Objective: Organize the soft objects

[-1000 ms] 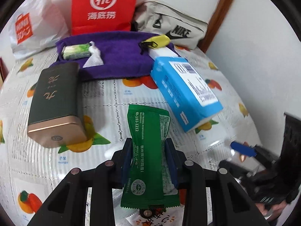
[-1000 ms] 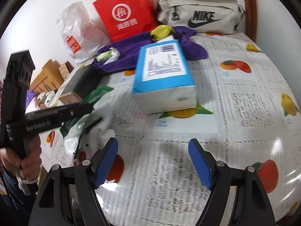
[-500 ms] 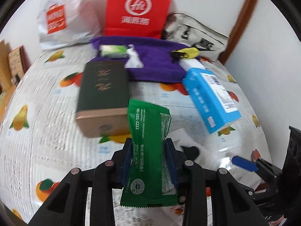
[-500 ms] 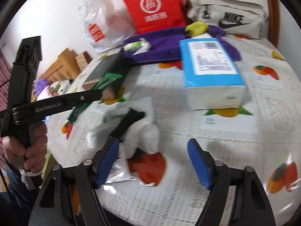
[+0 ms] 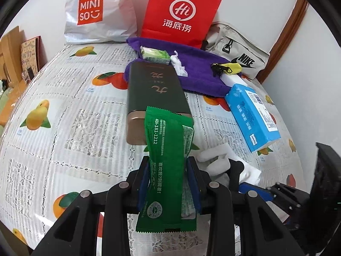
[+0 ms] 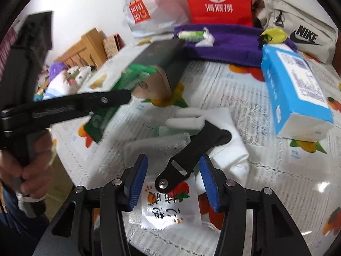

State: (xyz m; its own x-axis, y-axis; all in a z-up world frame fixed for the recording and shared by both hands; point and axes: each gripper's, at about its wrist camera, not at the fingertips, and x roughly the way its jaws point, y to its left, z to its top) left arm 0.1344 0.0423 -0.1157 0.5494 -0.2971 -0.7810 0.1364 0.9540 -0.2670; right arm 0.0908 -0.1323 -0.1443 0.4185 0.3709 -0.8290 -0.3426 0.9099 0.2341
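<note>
With the left gripper (image 5: pixel 168 179) clamped on a green packet (image 5: pixel 168 164) above the table (image 5: pixel 70 115), the right gripper (image 6: pixel 173 180), jaws half-wide and closing, straddles a black strap (image 6: pixel 191 149) on white cloth (image 6: pixel 226 140), apparently needing to pinch it cleanly next.

Fruit-print tablecloth (image 5: pixel 64 111) carries dark tin (image 5: pixel 155 93), blue tissue pack (image 5: pixel 251 115), purple cloth (image 5: pixel 202 72), white sock (image 6: pixel 223 132).

Ahead of the left gripper (image 5: pixel 168 183) a tin (image 5: pixel 155 93) is lying; behind it a towel (image 5: pixel 200 72) is lying, with bags (image 5: pixel 181 12) standing behind; a tissue pack (image 5: pixel 251 115) is lying to the right.
</note>
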